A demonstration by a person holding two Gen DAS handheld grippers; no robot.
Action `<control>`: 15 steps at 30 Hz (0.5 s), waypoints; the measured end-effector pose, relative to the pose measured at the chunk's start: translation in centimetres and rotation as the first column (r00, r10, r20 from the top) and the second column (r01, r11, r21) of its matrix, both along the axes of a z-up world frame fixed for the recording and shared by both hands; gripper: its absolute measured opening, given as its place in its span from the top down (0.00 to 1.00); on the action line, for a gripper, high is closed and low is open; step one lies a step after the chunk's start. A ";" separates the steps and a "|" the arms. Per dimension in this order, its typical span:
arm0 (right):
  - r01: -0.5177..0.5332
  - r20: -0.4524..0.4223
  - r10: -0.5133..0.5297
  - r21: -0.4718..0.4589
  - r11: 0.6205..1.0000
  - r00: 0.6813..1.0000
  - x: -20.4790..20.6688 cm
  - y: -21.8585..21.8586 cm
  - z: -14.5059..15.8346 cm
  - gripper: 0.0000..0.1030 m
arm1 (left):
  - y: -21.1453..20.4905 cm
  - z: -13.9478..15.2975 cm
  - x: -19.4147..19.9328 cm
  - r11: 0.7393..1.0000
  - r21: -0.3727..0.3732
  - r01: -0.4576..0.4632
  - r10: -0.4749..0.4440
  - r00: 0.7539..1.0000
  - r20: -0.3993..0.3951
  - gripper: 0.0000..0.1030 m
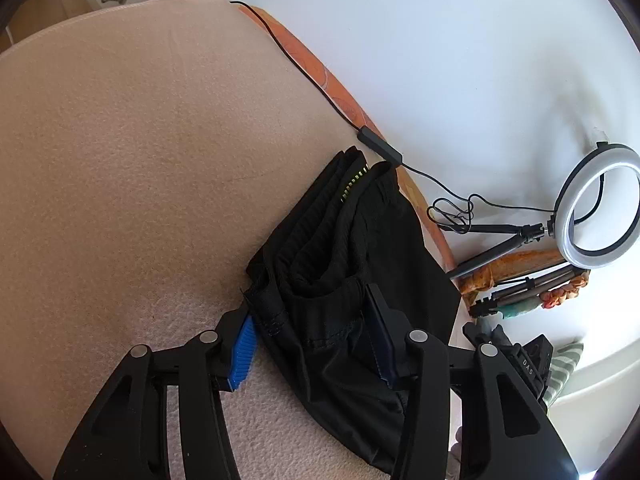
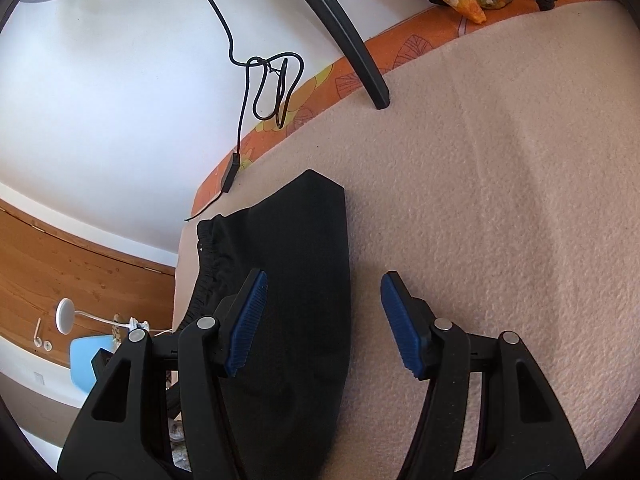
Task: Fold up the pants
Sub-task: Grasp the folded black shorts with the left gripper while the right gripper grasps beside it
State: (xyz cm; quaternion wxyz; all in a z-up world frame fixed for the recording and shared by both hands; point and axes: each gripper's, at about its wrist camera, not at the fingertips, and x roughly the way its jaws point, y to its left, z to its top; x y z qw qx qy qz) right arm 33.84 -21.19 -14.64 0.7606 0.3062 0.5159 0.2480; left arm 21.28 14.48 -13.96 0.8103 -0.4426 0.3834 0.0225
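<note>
I am working over a beige blanket point(image 1: 120, 160) that is spreading out ahead of both pairs of my fingers and beneath them. The black pants point(image 1: 344, 264) are lying on it in a folded bundle near the blanket's orange-patterned edge point(image 1: 340, 92).

My left gripper point(image 1: 316, 344) is holding its fingers apart, and the near end of the pants is sitting between them: a hemmed edge is lying against the blue pad of the left-hand finger point(image 1: 242, 354), and the cloth is reaching across to the right-hand finger. Whether the pads are pressing the cloth I cannot tell. The gathered waistband is lying ahead of the fingertips.

My right gripper point(image 2: 324, 320) is also standing wide apart, gripping nothing. In its view the pants point(image 2: 296, 280) are running under the left-hand finger point(image 2: 246, 320) and into the gap, while the right-hand finger is hovering over bare blanket just beside the pants' straight edge.

Ahead of the left fingers and to their right, a ring light point(image 1: 600, 204) is standing on its tripod, with a black cable point(image 1: 304, 68) trailing along the blanket's edge.
</note>
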 end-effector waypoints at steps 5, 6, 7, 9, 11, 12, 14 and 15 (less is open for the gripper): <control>0.010 -0.016 -0.009 0.049 0.999 1.000 1.4 1.1 -0.4 0.40 | 0.4 -0.4 -0.1 1.000 -0.012 -0.007 0.007 1.000 0.017 0.66; 0.005 -0.014 -0.005 0.045 0.999 1.000 1.4 1.6 -0.3 0.40 | 0.4 -0.5 -0.1 1.000 -0.008 -0.005 0.005 1.000 0.022 0.69; -0.002 -0.011 0.002 0.036 0.999 1.000 1.5 2.0 -0.3 0.40 | 0.3 -0.5 -0.1 1.000 -0.001 0.000 0.000 1.000 0.026 0.71; -0.012 0.001 0.012 0.009 1.000 1.000 1.7 2.8 0.0 0.40 | 0.2 -0.5 0.0 1.000 0.017 0.011 -0.012 0.999 0.035 0.72; -0.019 0.004 0.019 -0.013 1.000 1.000 1.9 3.4 0.1 0.41 | 0.2 -0.5 0.0 0.999 0.025 0.019 -0.020 0.999 0.040 0.73; -0.019 0.007 0.019 -0.031 0.999 1.000 2.0 3.7 0.2 0.46 | 0.2 -0.5 0.0 0.999 0.025 0.022 -0.023 0.999 0.040 0.73; -0.025 0.004 0.025 -0.064 0.998 1.000 2.2 4.2 0.2 0.57 | 0.3 -0.4 0.0 0.999 0.029 0.029 -0.030 0.999 0.043 0.74; -0.030 0.000 0.031 -0.079 0.996 1.000 2.2 4.4 0.1 0.68 | 0.3 -0.4 0.0 0.999 0.032 0.032 -0.033 0.998 0.044 0.74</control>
